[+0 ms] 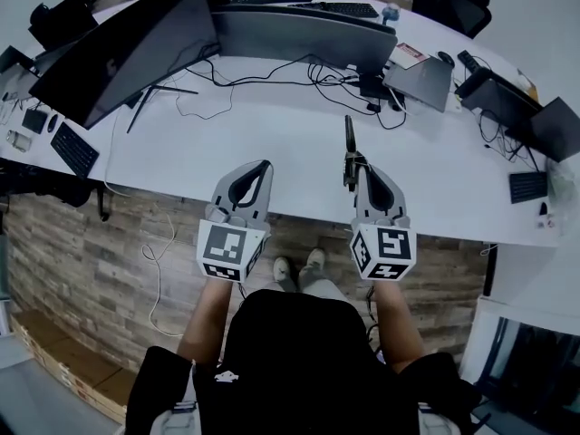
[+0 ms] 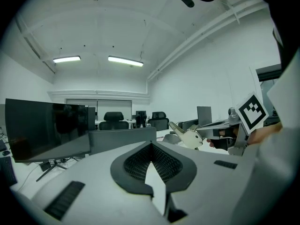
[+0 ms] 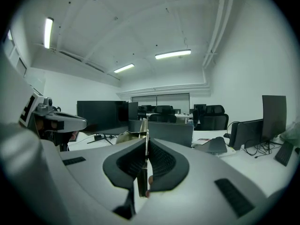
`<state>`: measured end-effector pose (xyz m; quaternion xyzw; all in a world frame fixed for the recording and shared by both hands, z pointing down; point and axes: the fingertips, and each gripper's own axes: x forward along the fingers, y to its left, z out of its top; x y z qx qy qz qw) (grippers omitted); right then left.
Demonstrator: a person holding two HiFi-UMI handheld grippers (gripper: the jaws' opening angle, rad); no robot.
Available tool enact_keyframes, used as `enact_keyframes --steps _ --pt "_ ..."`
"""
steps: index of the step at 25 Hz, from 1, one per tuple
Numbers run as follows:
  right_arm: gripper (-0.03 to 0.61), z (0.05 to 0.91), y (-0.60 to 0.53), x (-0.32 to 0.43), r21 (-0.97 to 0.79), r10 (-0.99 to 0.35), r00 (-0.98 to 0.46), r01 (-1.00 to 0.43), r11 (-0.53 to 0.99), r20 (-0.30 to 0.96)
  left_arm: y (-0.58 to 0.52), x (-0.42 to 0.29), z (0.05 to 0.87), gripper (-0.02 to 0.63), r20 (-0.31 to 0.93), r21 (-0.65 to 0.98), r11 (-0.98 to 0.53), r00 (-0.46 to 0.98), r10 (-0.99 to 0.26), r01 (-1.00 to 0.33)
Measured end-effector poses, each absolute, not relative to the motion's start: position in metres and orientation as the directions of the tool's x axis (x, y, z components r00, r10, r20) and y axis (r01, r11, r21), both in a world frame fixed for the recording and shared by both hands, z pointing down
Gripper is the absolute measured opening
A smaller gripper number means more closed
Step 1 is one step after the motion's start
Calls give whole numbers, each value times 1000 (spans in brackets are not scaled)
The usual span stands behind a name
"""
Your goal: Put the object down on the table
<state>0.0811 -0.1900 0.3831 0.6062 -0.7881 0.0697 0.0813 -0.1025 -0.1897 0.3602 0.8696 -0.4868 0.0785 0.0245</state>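
Tongs on the right (image 1: 354, 167) clamp a thin flat object (image 1: 348, 139) over the bench (image 1: 272, 143); left tongs (image 1: 264, 165) together, empty; releasing this high might bounce it off.

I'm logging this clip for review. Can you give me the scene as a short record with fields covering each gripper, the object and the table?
left gripper: fingers together, nothing between them
right gripper: fingers closed on a thin dark object
object: held edge-on, sticking out forward past the fingertips
table: white, bare stretch ahead of both grippers
farther back: monitors, cables
task status: object appears not yet set down
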Motion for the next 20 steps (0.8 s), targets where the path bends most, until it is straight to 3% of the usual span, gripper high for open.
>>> enact_keyframes --steps 20 --pt "26 513 -235 69 7 -774 -377 -897 442 508 -219 -88 453 14 329 74 -443 442 -835 -893"
